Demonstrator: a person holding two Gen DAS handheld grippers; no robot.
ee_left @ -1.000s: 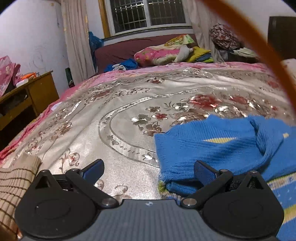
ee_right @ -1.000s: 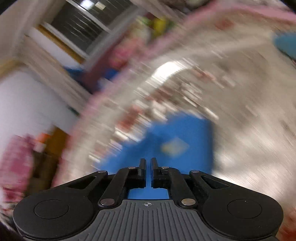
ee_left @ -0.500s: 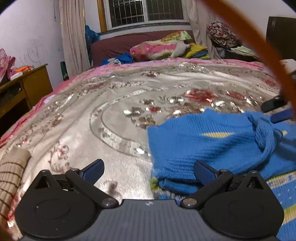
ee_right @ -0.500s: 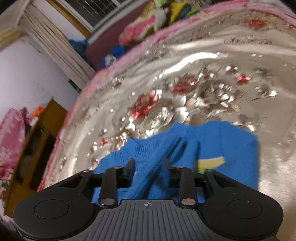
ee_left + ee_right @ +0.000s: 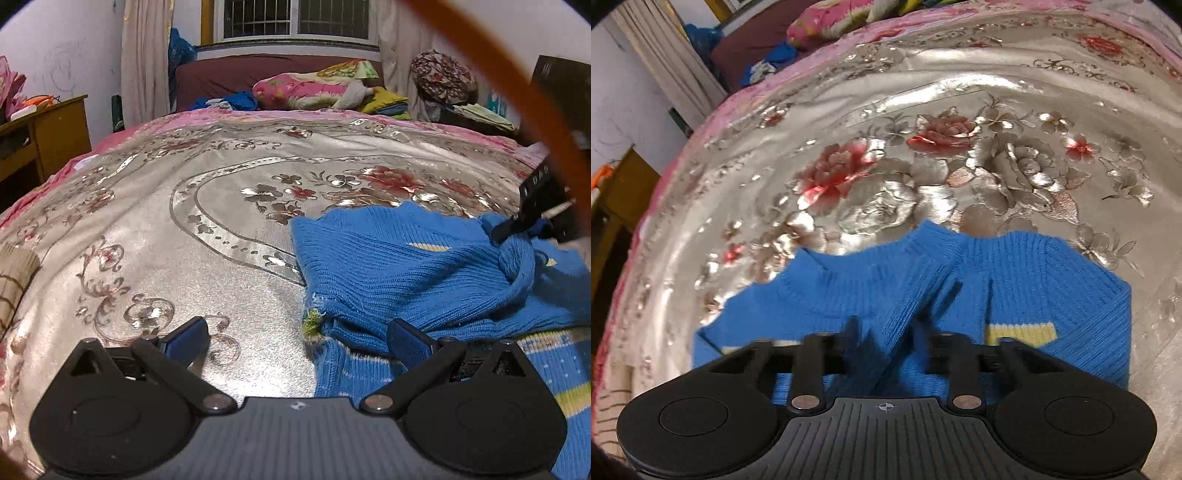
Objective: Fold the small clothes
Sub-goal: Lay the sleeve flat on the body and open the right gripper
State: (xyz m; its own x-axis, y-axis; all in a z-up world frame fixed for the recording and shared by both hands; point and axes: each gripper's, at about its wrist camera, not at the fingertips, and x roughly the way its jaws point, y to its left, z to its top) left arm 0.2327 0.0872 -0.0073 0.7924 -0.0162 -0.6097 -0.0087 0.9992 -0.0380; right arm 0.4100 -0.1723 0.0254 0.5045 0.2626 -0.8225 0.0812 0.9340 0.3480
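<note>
A small blue knit sweater (image 5: 406,273) with yellow stripes lies on the silver floral bedspread (image 5: 221,206). It also shows in the right wrist view (image 5: 1015,280), collar away from me. My left gripper (image 5: 299,334) is open and empty, low over the sweater's near left edge. My right gripper (image 5: 892,343) is open, with a blue sleeve (image 5: 897,310) lying between its spread fingers. The right gripper also shows at the right edge of the left wrist view (image 5: 532,221), over the sleeve.
A folded beige striped garment (image 5: 14,273) lies at the bed's left edge. A wooden desk (image 5: 44,136) stands left of the bed. Pillows and bundled bedding (image 5: 314,88) sit at the far end under the window. An orange cable (image 5: 517,92) crosses the upper right.
My right gripper, shut a second ago, has opened wider and settled over the sleeve, which lies between its fingers. The left gripper stayed open and shifted slightly.
</note>
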